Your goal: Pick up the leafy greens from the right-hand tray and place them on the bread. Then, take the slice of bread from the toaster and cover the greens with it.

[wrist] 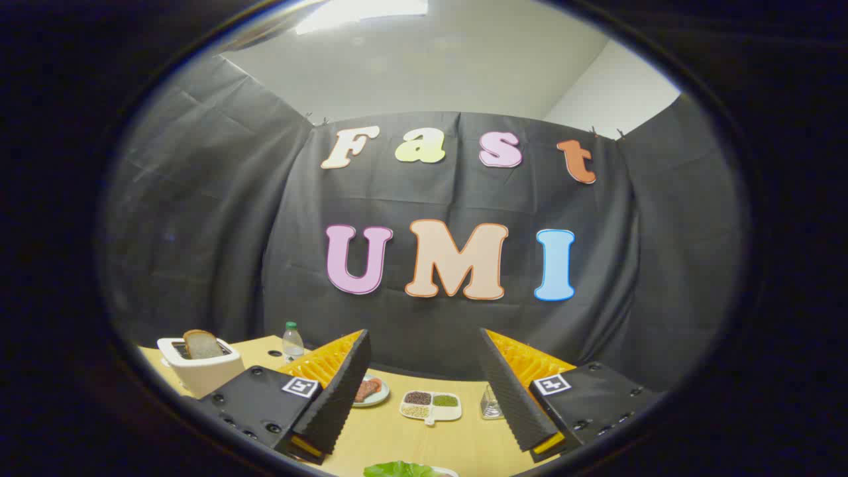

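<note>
- Black cloth wall behind, pale wooden table below.
- Toaster off to the left of the fingers, 1 bread slice standing in its slot.
- Gripper spread wide, holding nothing.
- Leafy greens low between the fingers, nearer than their tips, so a downward tilt looks needed.
- Sectioned dish beyond.

The gripper holds its fingers wide apart over bare table. Between them, mid-frame, a divided dish, a plate and a glass stand in the way; lower left, toaster and bottle block.
</note>
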The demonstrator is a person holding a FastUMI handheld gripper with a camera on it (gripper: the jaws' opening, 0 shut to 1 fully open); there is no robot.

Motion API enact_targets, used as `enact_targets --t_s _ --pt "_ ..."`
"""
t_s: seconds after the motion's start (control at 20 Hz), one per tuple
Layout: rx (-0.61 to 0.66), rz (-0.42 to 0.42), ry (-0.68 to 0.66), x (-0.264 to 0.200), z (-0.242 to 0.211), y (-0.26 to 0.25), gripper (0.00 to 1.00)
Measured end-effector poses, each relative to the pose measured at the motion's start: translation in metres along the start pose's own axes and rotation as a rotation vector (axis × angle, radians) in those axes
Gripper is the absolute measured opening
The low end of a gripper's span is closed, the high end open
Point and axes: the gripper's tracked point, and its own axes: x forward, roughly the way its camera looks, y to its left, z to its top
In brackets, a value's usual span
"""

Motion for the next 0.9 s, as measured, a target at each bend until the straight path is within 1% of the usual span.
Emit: enact_targets --t_s 0.5,0.7,0.9 --pt "-0.019 0.042 0.035 0.002 -0.011 0.000 1.00" --pt "-0.013 0.044 0.039 0.002 -0.014 -0.004 1.00" --pt "-0.030 0.064 0.072 0.003 -0.028 -0.008 1.00"
